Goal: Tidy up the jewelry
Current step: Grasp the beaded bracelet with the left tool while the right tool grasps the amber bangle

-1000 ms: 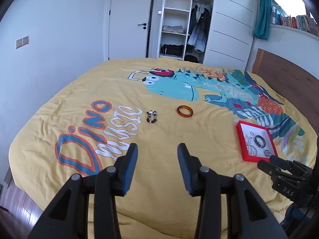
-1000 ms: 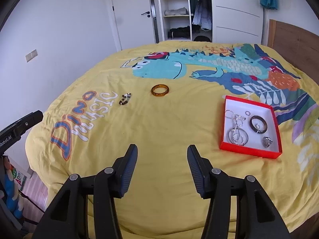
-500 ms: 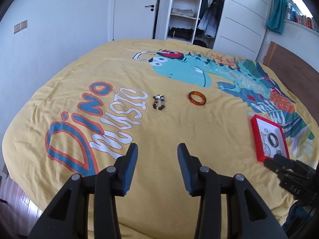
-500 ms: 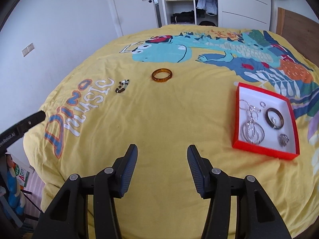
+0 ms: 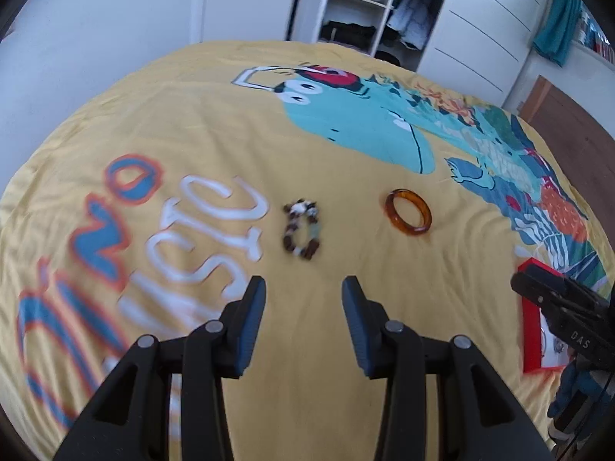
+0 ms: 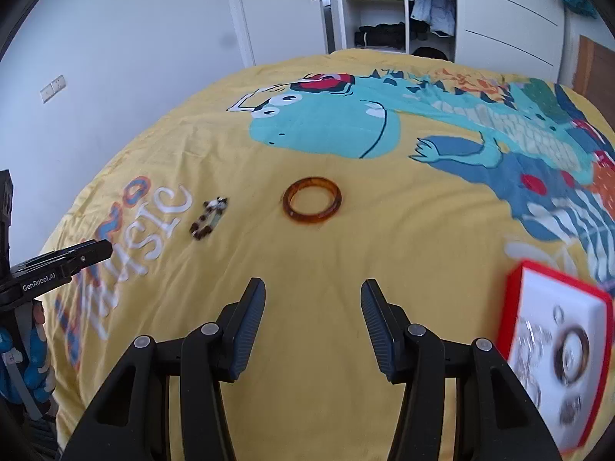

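**A:** Jewelry status: two loose pieces on the bed cover (image 5: 346, 345), one beaded bracelet (image 5: 301, 229) and one amber bangle (image 6: 312, 206), lying apart from each other mid-bed. One red tray (image 6: 517, 307) sits at the right side with several pieces in it already, a dark ring-shaped one and some silvery ones. Blur stops you getting an exact count there.

**B:** Tool state?

**A:** Your left tool (image 5: 303, 309) is released, nothing between the jaws, lined up short of the beaded bracelet. Your right tool (image 6: 312, 313) is also released and empty, aimed at the bangle. Neither touches anything yet.

**B:** How do I take them cleanly?

**A:** My read: you're on the approach for two pickups.
- Beaded bracelet: it lies in a narrow loop, so straddle one side of the strand, not the whole loop. Come down steep, since the cover is soft and the pads will sink in. Pinch beads only, or you drag fabric up too.
- Bangle: rigid and smooth, likely slippery. Put one pad inside the ring and one outside, and close across the wall. Grabbing across the full outside looks too wide for the current jaw gap.
- Lift straight before you swing toward the tray.

**B:** Risk?

**A:** Strand slipping out, and the bangle skating on the cloth.
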The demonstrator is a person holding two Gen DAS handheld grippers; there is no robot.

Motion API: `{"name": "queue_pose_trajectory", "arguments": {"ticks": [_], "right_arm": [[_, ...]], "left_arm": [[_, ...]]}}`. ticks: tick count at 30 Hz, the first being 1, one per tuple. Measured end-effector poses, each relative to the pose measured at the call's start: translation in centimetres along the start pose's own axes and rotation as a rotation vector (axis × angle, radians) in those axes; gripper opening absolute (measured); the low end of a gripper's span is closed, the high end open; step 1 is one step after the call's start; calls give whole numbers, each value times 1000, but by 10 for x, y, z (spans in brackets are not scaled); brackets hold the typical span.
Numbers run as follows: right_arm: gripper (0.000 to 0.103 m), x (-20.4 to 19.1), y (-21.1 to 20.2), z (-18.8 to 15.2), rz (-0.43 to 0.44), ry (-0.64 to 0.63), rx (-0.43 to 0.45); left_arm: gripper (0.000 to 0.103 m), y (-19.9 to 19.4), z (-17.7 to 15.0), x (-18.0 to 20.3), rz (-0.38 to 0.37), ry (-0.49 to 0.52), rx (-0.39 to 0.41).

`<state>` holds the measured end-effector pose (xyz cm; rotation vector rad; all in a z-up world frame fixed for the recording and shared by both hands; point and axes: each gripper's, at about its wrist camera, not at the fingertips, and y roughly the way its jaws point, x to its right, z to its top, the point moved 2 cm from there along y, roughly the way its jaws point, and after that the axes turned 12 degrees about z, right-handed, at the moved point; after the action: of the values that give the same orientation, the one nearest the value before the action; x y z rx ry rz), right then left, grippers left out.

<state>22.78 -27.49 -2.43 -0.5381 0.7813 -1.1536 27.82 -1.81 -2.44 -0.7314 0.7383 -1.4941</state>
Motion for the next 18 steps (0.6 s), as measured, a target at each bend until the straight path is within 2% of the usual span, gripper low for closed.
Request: {"name": "queue_pose_trajectory", "arguments": {"ticks": [1, 4, 11, 18], "right_arm": [[51, 5, 10, 7, 6, 0, -2], [51, 18, 40, 27, 18, -6, -7], [51, 37, 96, 49, 37, 3, -26], [51, 57, 137, 62, 9, 40, -42]], "left_arm": [[40, 15, 8, 6, -7, 12, -7], [52, 47, 22, 15, -15, 21, -20], [53, 106, 34, 16, 13, 48, -69], [53, 138, 34, 22, 11, 72, -97]]}}
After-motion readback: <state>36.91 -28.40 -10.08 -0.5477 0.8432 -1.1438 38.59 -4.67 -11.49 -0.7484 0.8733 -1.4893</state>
